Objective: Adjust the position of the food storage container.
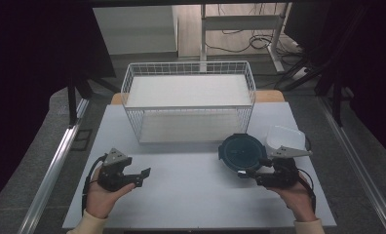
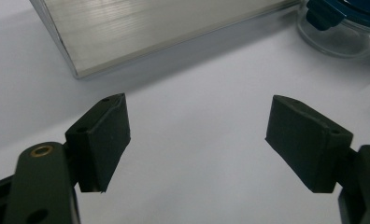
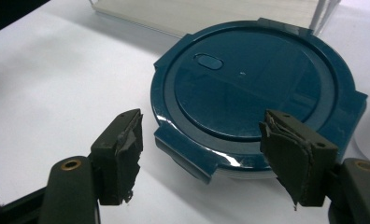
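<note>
— Starting nearest the person: which hand is closer to the round container?

— The right gripper (image 1: 253, 173). Its jaws stand apart with nothing pressed between them, and the container with the dark blue lid (image 3: 258, 88) sits on the counter (image 1: 181, 195) just ahead of them. In the right gripper view one of the lid's latch tabs (image 3: 188, 156) points back toward the gap between the jaws, so the near rim lies almost straight in front.

— And the left gripper (image 1: 138, 176)?

— Also open, nothing in it, hovering over bare counter. It is well apart from the container, which shows at the far right corner of the left gripper view (image 2: 346, 23). So the reach belongs to the right hand, I'd judge.

— Any long axis to line up with?

— No, the container is round; only the tabs break the outline. The jaws look too narrow for the whole lid, so a grip would likely fall on the near rim or tab.

— Farther back?

— A white bowl (image 1: 284, 138) just beside the container on its right, then the white wire basket (image 1: 188, 100) behind both.
</note>
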